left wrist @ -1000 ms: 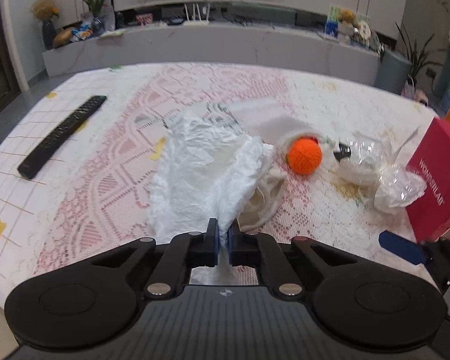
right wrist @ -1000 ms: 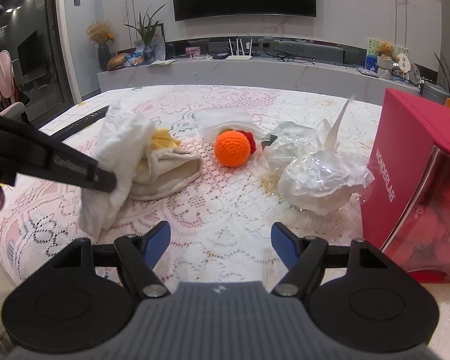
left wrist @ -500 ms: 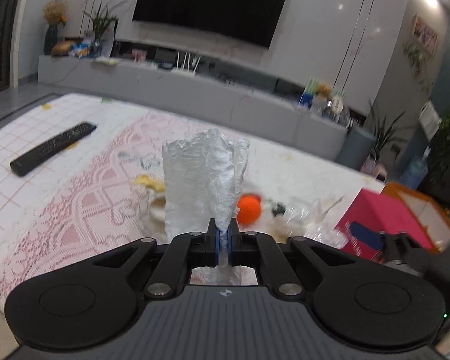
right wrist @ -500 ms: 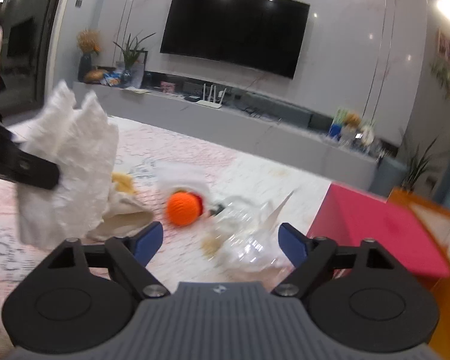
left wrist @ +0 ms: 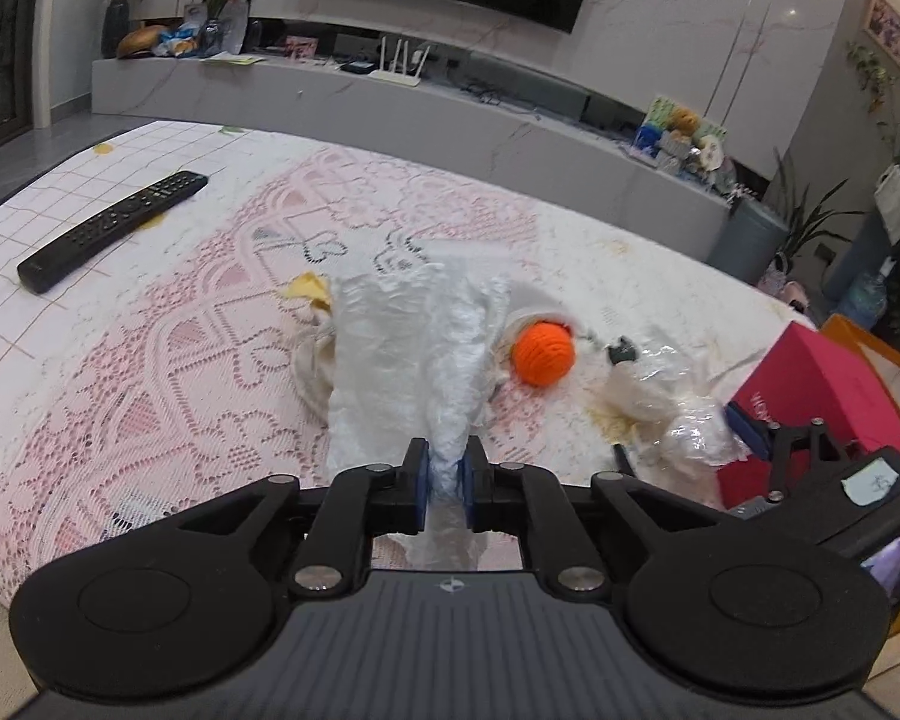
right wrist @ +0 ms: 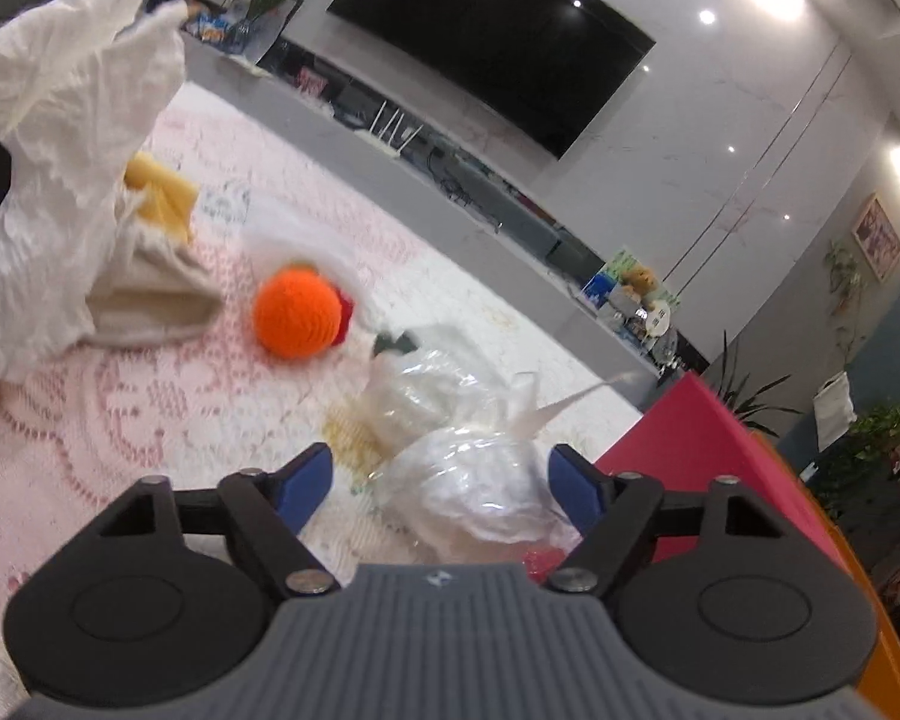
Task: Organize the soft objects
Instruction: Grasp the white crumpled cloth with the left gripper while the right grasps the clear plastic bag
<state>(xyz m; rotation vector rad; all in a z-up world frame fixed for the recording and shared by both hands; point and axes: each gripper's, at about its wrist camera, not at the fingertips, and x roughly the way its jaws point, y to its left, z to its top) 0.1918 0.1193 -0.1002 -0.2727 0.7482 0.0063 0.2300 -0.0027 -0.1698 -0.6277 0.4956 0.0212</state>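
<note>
My left gripper pinches a crinkled white cloth, which drapes forward over a cream pouch; its jaws are opening while the pads still touch the cloth. In the right wrist view the same white cloth hangs at the upper left. My right gripper straddles a plastic-wrapped white bundle. Its jaws are closing, with a gap left at the left pad. An orange knitted ball lies on the lace tablecloth between cloth and bundle.
A red box stands just right of the bundle, with an orange edge behind it. A second plastic-wrapped lump lies beyond the bundle. A black remote rests at the far left. A grey ledge with a router runs behind the table.
The left gripper raised the white cloth off the table, then tipped down again with it. The right gripper rolled and came forward and down over the plastic-wrapped bundle.
</note>
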